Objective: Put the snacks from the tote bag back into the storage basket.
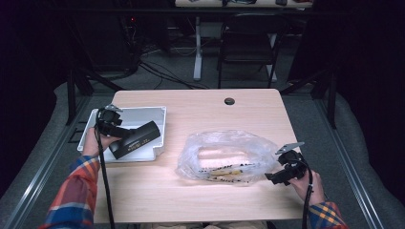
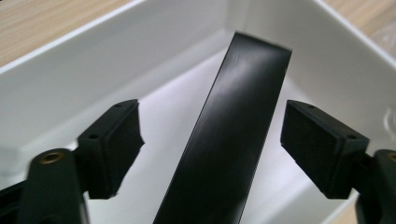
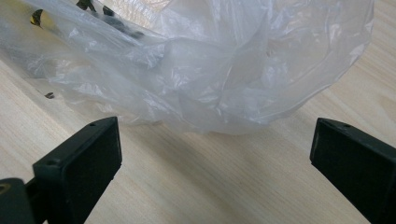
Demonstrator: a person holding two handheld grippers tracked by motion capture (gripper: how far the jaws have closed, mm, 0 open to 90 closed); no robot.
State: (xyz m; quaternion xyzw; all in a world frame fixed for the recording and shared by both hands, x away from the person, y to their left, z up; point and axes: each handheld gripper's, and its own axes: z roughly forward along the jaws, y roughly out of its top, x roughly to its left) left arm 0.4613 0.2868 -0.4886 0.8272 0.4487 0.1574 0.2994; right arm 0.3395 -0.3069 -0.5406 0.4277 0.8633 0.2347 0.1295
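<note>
bench: light wood top (image 1: 205, 109), rounded corners, dark round cable hole (image 1: 229, 101) near far edge
floor: grey carpet (image 1: 305, 114) around bench, lighter grey past it
rails: dark metal tracks (image 1: 38, 176) run on floor along left and right sides of bench
chair: dark folding chair (image 1: 248, 45) beyond bench, facing away side unclear
far desk: white leg (image 1: 197, 47) with flat foot, light top edge at frame top
cables: black tangle (image 1: 157, 71) on floor behind bench, left of white leg
surround: black, unlit on both sides; dark slanted struts (image 1: 79, 78) at left and right
light: dim room, bench top brightest, soft glare from above
</note>
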